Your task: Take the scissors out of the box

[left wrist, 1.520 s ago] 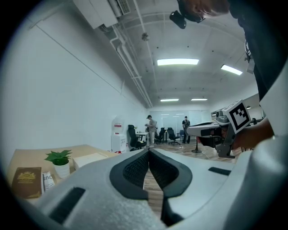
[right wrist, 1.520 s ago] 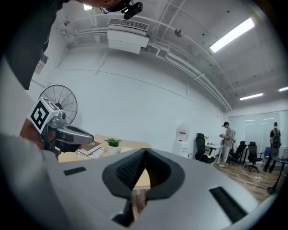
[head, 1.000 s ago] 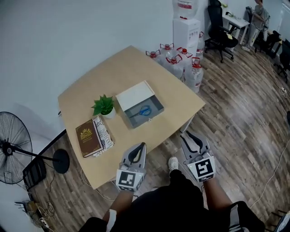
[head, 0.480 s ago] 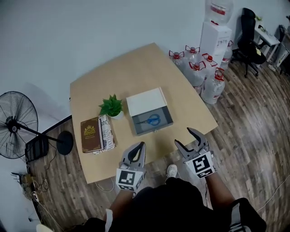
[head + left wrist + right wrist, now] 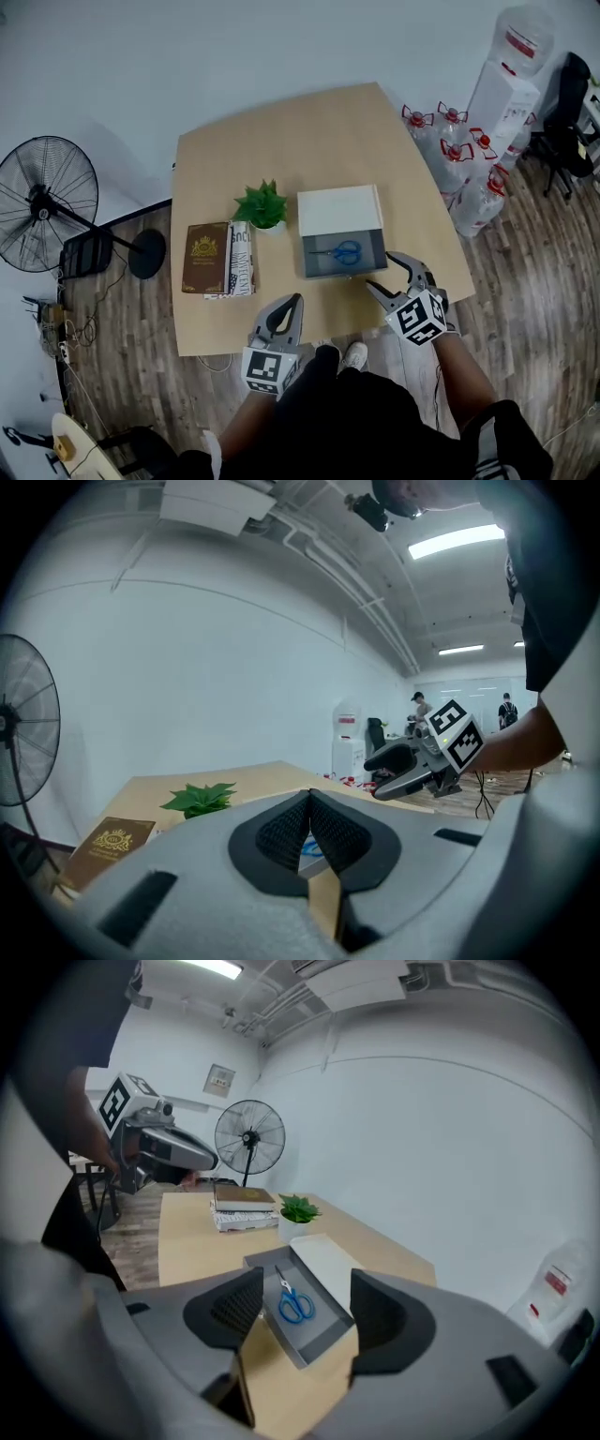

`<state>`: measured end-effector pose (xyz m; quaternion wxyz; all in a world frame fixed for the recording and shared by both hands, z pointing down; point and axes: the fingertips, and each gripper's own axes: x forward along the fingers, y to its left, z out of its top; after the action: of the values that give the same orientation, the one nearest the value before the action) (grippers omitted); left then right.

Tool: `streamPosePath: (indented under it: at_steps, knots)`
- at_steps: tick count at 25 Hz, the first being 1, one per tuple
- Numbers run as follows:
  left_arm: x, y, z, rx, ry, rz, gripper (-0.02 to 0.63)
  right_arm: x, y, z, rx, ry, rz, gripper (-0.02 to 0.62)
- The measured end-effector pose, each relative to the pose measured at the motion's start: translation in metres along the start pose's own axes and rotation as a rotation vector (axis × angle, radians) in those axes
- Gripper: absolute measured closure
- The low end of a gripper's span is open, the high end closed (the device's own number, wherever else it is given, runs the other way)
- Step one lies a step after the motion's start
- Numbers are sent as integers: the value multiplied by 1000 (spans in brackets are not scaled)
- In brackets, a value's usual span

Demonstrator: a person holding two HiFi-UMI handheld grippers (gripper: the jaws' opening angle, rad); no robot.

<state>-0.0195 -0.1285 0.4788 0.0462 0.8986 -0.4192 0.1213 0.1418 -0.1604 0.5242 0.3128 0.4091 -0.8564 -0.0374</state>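
Observation:
Blue-handled scissors (image 5: 343, 251) lie inside the open grey box (image 5: 373, 246), whose white lid (image 5: 339, 210) is pushed back, on the wooden table (image 5: 300, 141). My right gripper (image 5: 382, 272) hovers at the box's near right corner. Its jaws are opening wide with nothing between them. In the right gripper view the scissors (image 5: 292, 1300) and box (image 5: 323, 1340) show between the spread jaws of my right gripper (image 5: 307, 1281). My left gripper (image 5: 291, 306) is shut and empty over the table's near edge, left of the box. In the left gripper view its pads (image 5: 293, 829) meet.
A small potted plant (image 5: 262, 204) stands left of the box. A brown book (image 5: 206, 258) lies on a stack further left. A floor fan (image 5: 42, 202) stands off the table's left side. Water bottles (image 5: 464, 159) crowd the floor at the right.
Both grippers have come forward to the table's near edge. The right gripper's jaws have spread open and it now sits near the box's corner. The left stays shut.

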Motion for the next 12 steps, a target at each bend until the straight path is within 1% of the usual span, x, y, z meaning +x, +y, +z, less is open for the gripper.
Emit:
streamPosePath:
  at_steps: [6,8,10,12]
  knots:
    - [13,37,-10,-36,6,54,609,64,4,-21,-136,152,157,327]
    - [17,48,-11,-44,3,66,609,82,7,-26,-175,196,206,336]
    - [20,61,-12,-54,3,77,609,99,9,-31,-208,238,246,359]
    - [23,72,-15,-65,9,90,609,116,11,-38,-239,287,286,362]
